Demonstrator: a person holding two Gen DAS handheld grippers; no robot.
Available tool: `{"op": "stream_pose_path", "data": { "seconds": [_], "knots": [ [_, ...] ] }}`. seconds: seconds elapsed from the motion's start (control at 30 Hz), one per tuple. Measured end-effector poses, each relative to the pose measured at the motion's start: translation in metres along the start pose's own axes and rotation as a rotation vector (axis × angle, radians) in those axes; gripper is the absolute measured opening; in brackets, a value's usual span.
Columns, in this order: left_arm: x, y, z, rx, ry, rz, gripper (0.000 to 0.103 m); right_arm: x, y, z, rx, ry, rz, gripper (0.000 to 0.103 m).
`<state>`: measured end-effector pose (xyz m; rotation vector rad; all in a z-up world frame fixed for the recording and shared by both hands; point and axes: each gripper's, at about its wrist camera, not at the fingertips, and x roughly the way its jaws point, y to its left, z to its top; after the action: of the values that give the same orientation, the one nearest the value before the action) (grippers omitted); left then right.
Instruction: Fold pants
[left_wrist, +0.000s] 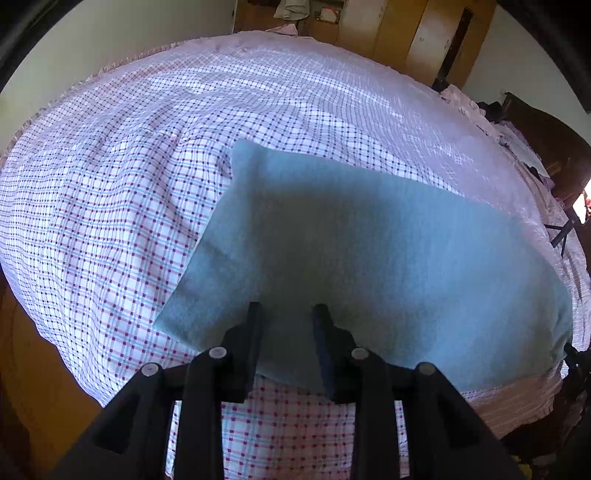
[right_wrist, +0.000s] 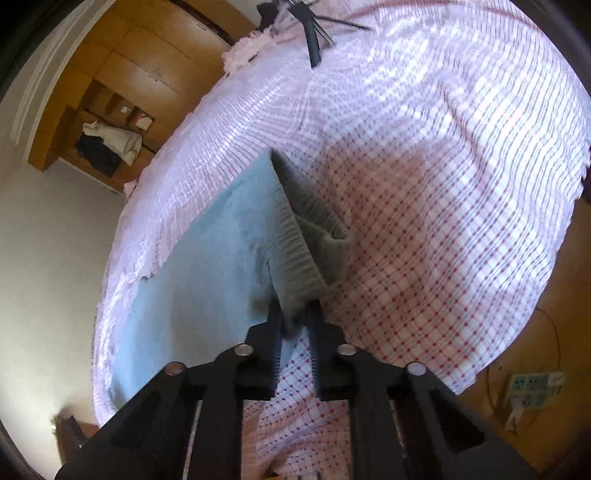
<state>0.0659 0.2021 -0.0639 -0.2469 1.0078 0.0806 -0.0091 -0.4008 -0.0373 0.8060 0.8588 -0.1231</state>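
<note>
A: Two grippers over pants (left_wrist: 369, 236), which lie flat on the checked sheet (left_wrist: 110, 221).
B: Right gripper (right_wrist: 295, 317)?
A: Clamped on the ribbed waistband (right_wrist: 306, 258), lifted off the sheet.
B: Left gripper (left_wrist: 286, 314)?
A: Fingers (left_wrist: 254, 321) apart, at the pants' near edge; grip unclear

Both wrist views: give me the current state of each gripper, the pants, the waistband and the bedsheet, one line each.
Left gripper: open, fingers over the near edge of the pants, gripping nothing.
Right gripper: shut on the waistband.
Pants: light blue, lying flat on the bed.
Waistband: ribbed grey, lifted off the sheet at the gripped end, its opening gaping.
Bedsheet: checked, spread over the bed, wrinkled.
</note>
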Motion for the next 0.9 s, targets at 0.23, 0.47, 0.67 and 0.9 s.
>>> {"op": "stream_pose_path", "data": {
  "seconds": [0.23, 0.47, 0.67, 0.9],
  "knots": [
    [0.004, 0.007, 0.002, -0.010, 0.003, -0.016, 0.029, -0.011, -0.001, 0.004, -0.042, -0.050, -0.087, 0.002],
    [0.006, 0.014, 0.002, -0.007, 0.005, -0.021, 0.029, 0.005, 0.005, 0.002, -0.159, -0.018, -0.191, 0.003],
    [0.002, 0.012, 0.003, -0.001, 0.014, -0.011, 0.031, -0.012, 0.032, 0.009, -0.269, -0.075, -0.250, 0.022],
    [0.000, -0.001, 0.004, 0.014, 0.015, 0.001, 0.037, -0.018, 0.060, 0.027, -0.422, -0.124, -0.160, 0.046]
  ]
}}
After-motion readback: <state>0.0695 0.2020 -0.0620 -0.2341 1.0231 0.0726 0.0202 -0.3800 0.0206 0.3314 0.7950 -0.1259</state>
